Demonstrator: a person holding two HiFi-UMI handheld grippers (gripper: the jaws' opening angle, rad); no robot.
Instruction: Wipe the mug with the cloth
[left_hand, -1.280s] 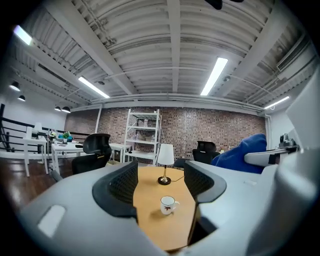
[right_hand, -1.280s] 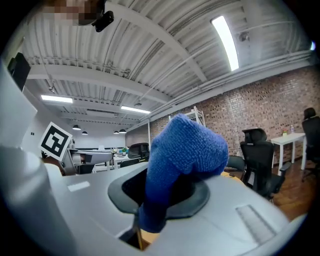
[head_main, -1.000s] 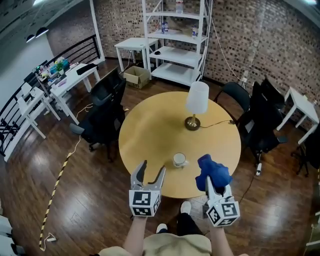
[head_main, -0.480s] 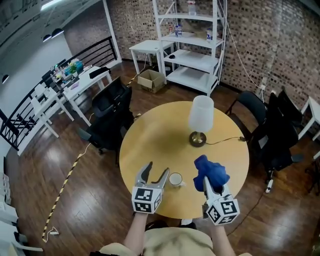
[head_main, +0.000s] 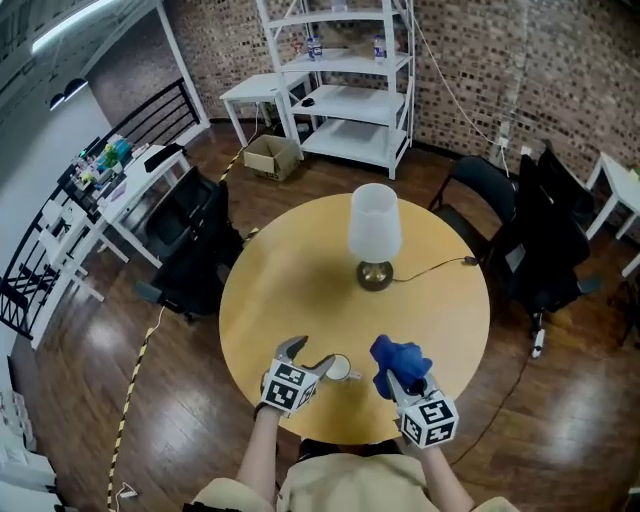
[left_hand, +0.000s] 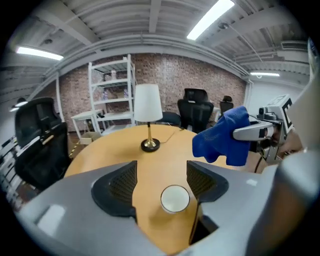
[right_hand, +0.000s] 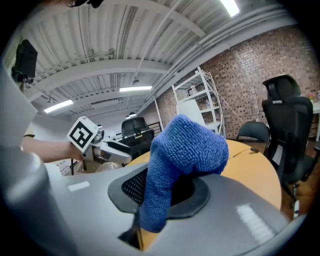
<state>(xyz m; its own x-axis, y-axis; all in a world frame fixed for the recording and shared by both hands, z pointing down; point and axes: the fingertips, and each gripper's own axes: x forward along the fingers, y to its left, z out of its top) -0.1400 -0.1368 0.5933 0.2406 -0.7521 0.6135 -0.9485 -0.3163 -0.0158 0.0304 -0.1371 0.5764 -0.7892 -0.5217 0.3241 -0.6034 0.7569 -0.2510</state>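
Observation:
A small white mug (head_main: 339, 368) stands upright near the front edge of the round yellow table (head_main: 300, 270). My left gripper (head_main: 308, 356) is low over the table beside it. In the left gripper view the mug (left_hand: 175, 198) sits between the jaws of the left gripper (left_hand: 161, 176), close to the right pad, which is not pressing on it. Those jaws have just been opening and stand open. My right gripper (head_main: 397, 374) hovers just right of the mug, shut on a blue cloth (head_main: 398, 357). The cloth (right_hand: 185, 152) drapes over its jaws and hides the fingertips.
A lamp with a white shade (head_main: 375, 228) stands at the table's middle; its cord (head_main: 440, 266) runs off to the right. Black office chairs (head_main: 190, 255) surround the table. White shelving (head_main: 345, 80) stands at the back wall, desks to the left.
Both grippers have come down and forward towards the table. The left gripper has reached the mug, which now stands between its jaws. The cloth is still in the right gripper.

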